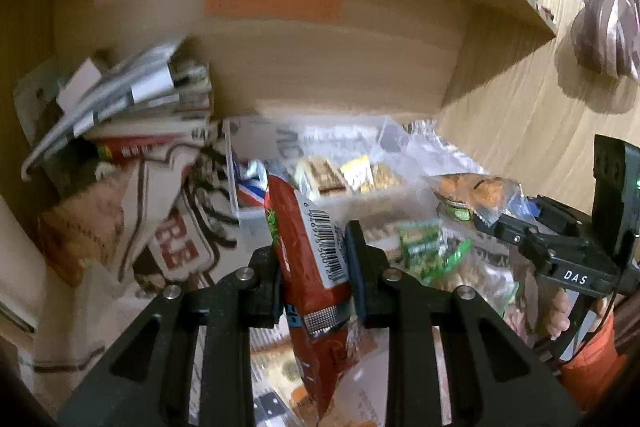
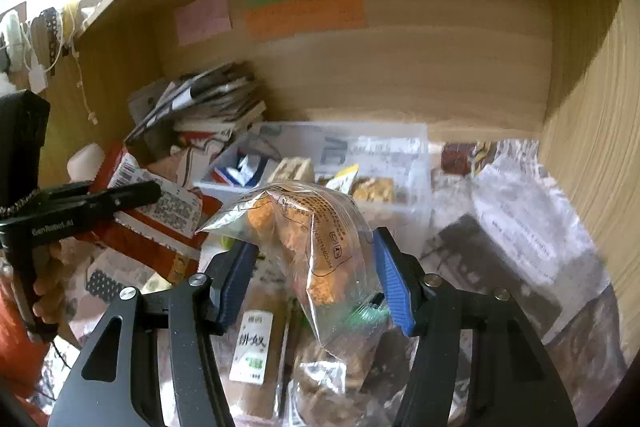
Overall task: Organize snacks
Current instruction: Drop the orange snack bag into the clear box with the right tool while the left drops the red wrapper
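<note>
- The left tongs [image 1: 314, 263] are closed on a red snack packet [image 1: 308, 247] with a white barcode label; the packet stands nearly upright between the two fingers, its crimped lower end hanging below them.
- The right tongs [image 2: 316, 279] are clamped on a clear bag of orange snacks [image 2: 308, 239]; the blue pads [image 2: 394, 283] press its sides, and the bag bulges up above them.
- Both packets are held above a clutter of wrapped snacks that covers the desk inside a wooden alcove.
- A clear plastic bin [image 2: 416, 163] sits towards the back edge of the desk, just in front of the wooden rear wall [image 2: 400, 67]; small packets lie inside it.
- A leaning stack of books [image 1: 152, 107] fills the back left corner; beside it lies a paper bag [image 1: 160, 195] with red lettering.
- Pink, green and orange paper notes [image 2: 304, 11] are stuck on the rear wall.
</note>
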`<state>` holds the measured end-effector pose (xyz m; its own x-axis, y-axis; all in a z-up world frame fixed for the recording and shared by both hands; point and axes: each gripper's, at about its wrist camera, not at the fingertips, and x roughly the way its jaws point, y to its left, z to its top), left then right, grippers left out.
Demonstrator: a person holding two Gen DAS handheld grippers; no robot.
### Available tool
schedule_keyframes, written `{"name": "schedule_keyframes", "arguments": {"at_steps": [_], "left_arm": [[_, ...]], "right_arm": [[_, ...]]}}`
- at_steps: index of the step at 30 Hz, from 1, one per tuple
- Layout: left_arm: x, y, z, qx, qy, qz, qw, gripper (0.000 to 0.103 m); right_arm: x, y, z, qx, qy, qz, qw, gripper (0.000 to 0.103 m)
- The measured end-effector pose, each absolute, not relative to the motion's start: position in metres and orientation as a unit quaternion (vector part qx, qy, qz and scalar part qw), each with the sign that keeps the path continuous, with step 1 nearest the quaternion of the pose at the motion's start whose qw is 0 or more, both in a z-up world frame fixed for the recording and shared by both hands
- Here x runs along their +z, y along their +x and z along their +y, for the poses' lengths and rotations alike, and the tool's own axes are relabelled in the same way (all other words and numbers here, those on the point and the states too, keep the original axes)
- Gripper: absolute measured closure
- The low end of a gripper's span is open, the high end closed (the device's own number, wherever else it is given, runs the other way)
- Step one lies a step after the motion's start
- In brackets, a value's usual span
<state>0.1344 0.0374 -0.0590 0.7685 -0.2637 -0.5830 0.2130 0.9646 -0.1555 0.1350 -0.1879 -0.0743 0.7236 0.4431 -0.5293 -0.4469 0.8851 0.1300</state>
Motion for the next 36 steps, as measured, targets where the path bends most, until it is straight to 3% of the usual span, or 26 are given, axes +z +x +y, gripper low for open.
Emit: {"name": "schedule_keyframes", "arguments": {"at_steps": [15, 36], "left_arm": [[-0.013, 0.171, 0.035, -0.103, -0.023, 0.251, 0.962, 0.077], [-0.064, 0.274, 0.045, -0.084, -0.052, 0.329, 0.939, 0.076]], "right_arm": [[-0.044, 0.169, -0.192, 0.233, 0.009, 0.241, 0.942, 0.048], [-0.082, 0.264, -0.164, 0.231, -0.016, 0.323, 0.918, 0.048]]}}
